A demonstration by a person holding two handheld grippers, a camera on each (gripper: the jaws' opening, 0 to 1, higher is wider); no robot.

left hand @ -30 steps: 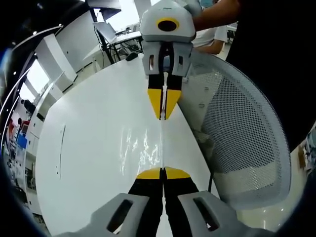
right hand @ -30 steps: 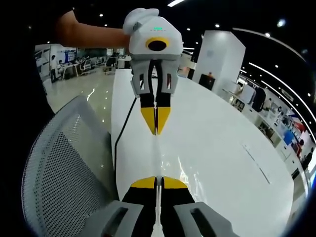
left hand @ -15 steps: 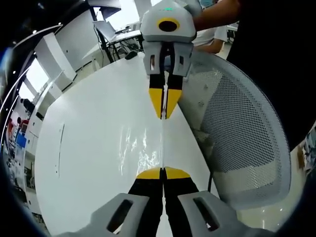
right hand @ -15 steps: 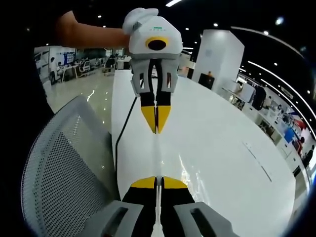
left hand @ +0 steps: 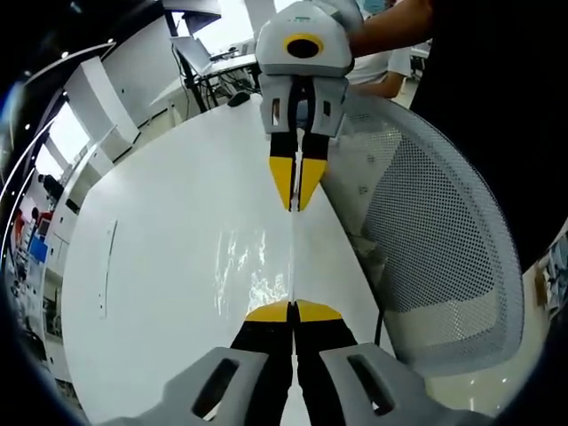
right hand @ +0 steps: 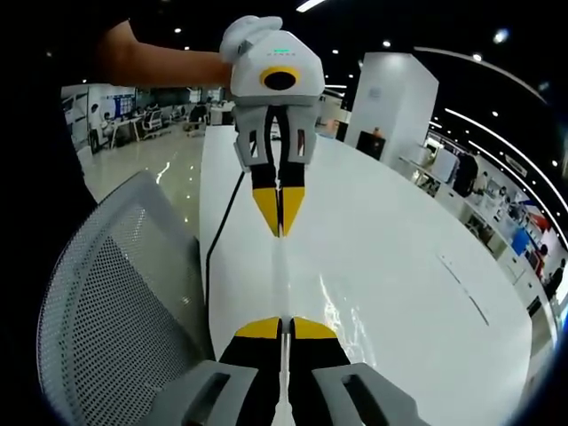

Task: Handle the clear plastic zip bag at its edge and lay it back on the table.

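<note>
The clear plastic zip bag (left hand: 266, 266) hangs stretched between the two grippers above the white table (left hand: 151, 266), its upper edge a thin bright line running from one pair of jaws to the other. Below that line the film shows in the left gripper view as crinkled glints over the tabletop. In the right gripper view the bag (right hand: 342, 306) gives the same faint wrinkled sheen to the right of the taut edge.

The left gripper (left hand: 293, 308) has its yellow-tipped jaws pressed together on one end of the bag's edge. Facing it, the right gripper (left hand: 297, 204) points its jaws back along the same line, closed on the other end. From the right gripper view, the right gripper (right hand: 286, 325) pinches the near end, and the left gripper (right hand: 280, 229) pinches the far end, with a person's hand on its grey body.

A grey mesh chair (left hand: 444, 231) stands just beside the table's edge; it appears at the lower left of the right gripper view (right hand: 106, 302). A dark cable (right hand: 217, 235) runs along the table's side there.
</note>
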